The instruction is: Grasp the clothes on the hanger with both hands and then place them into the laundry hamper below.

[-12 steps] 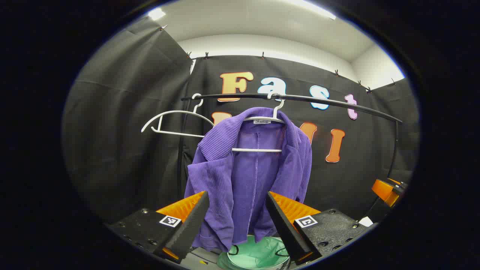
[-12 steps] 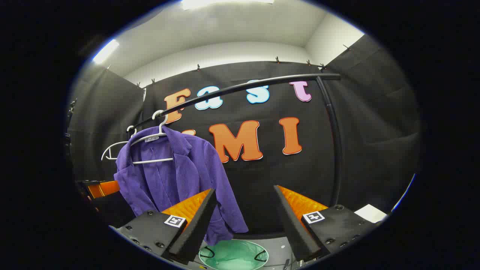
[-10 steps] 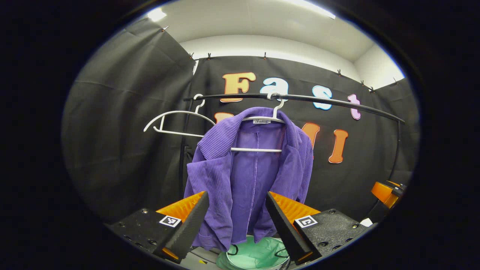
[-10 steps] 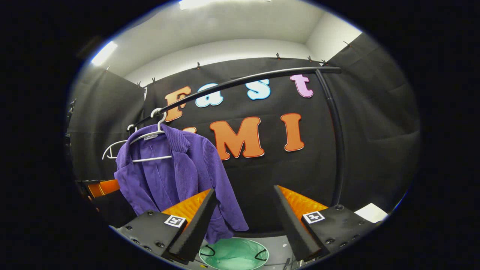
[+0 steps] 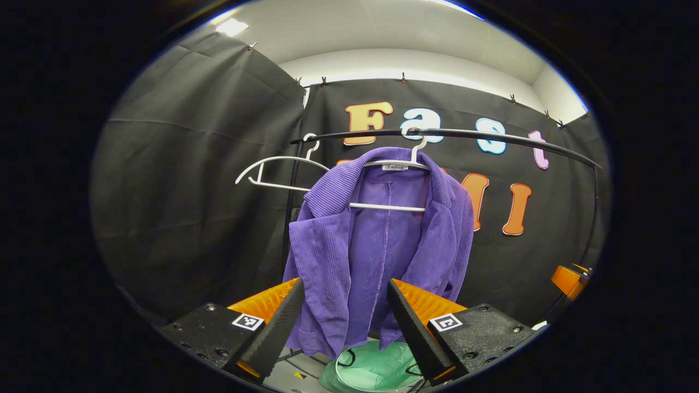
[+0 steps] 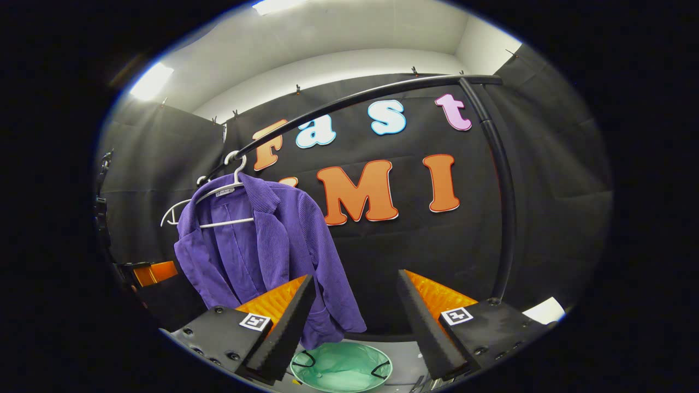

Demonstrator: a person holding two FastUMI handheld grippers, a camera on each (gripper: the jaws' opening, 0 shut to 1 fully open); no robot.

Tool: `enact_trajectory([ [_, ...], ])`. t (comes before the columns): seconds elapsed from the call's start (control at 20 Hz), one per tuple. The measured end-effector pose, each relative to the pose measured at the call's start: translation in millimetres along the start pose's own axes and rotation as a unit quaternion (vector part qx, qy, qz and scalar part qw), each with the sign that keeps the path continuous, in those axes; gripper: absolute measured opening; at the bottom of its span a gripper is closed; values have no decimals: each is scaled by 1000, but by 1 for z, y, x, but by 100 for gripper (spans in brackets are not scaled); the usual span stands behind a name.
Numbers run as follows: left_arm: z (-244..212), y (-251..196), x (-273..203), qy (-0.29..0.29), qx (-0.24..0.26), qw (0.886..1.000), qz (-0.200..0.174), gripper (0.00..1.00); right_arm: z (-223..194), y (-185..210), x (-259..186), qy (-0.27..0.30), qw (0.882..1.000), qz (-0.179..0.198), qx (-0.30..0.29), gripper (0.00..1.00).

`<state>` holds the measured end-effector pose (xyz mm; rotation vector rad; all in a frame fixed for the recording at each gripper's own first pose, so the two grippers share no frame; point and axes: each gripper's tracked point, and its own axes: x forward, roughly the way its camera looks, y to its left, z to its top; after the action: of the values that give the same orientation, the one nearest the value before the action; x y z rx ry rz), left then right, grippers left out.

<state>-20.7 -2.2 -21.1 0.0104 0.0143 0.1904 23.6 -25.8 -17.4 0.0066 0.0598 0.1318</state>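
Observation:
A purple ribbed jacket (image 5: 377, 245) (image 6: 262, 245) hangs on a white hanger (image 5: 389, 207) (image 6: 226, 222) from a black rail (image 5: 464, 134) (image 6: 355, 101). Below it stands a green laundry hamper (image 5: 377, 368) (image 6: 341, 367). My left gripper (image 5: 344, 322) is open, pointing at the jacket's lower front from a short way off. My right gripper (image 6: 355, 327) is open to the right of the jacket, facing the black wall. The other gripper shows as an orange piece at the far right of the left gripper view (image 5: 568, 278) and at the far left of the right gripper view (image 6: 153, 272).
A second, bare white hanger (image 5: 278, 172) (image 6: 177, 210) hangs on the rail to the left of the jacket. The rail's black upright post (image 6: 505, 207) stands at the right. A white card (image 6: 543, 310) lies low on the right.
Both views have shifted: the jacket now sits further right and slightly higher in the left gripper view, and the rail sits higher in the right gripper view. Both grippers stay open.

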Motion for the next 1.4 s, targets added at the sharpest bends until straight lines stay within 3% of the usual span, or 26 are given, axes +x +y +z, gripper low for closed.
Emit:
enact_trajectory([
  [0.1,-1,2,-1,2,4,1000,9,92,-2,5,6,3,1000,9,1,98],
  [0.15,-1,3,-1,4,4,1000,12,92,-3,8,10,4,1000,14,1,89],
  [0.55,0,12,24,8,10,1000,19,92,-15,50,43,20,999,42,3,89],
  [0.65,-1,17,34,10,5,1000,22,95,-17,69,54,21,998,55,1,100],
  [0.85,-4,27,54,16,3,1000,21,95,-26,106,76,30,997,78,-2,92],
  [0.95,-7,27,64,19,0,1000,15,94,-31,122,88,35,996,85,-4,98],
  [1.25,-16,34,94,31,5,1000,-3,95,-40,159,124,37,996,87,-5,98],
  [1.3,-17,34,98,33,3,999,-8,92,-41,163,129,35,996,85,-6,98],
  [1.35,-17,35,102,34,2,999,-13,99,-42,168,135,34,996,83,-7,98],
  [1.4,-17,37,106,34,2,999,-16,98,-44,172,140,33,996,81,-8,98],
])
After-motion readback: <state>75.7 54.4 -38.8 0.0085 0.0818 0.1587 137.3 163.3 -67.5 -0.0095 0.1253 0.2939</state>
